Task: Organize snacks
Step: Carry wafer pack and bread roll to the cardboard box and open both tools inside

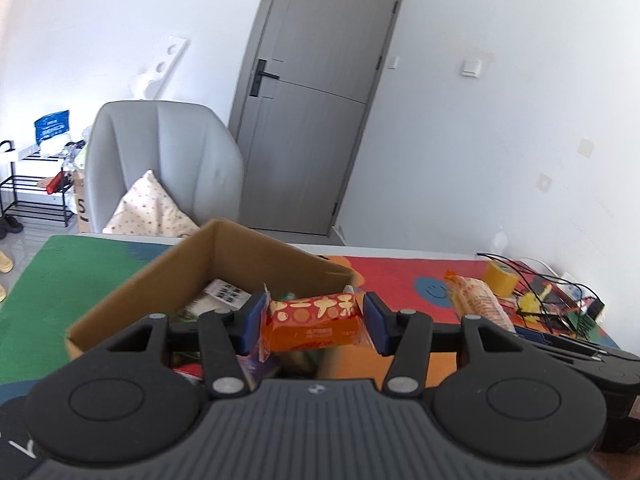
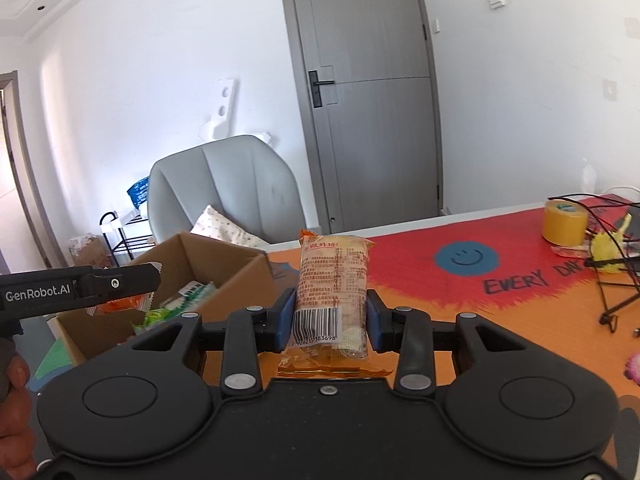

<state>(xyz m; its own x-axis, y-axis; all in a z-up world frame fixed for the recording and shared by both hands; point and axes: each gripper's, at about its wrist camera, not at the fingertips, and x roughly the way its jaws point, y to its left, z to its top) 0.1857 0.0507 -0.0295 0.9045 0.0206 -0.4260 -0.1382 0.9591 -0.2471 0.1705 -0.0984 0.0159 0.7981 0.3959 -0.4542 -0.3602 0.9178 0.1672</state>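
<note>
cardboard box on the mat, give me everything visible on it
The cardboard box is plain brown corrugated card, open-topped, with its walls upright. It sits on the colourful mat at the table's left part, one corner pointing toward the grey chair. Several snack packets already lie inside, white, green and orange ones. The left tool, shut on an orange snack pack, hangs over its near side; whether it touches the box cannot be told. The right tool is beside it, apart.
</note>
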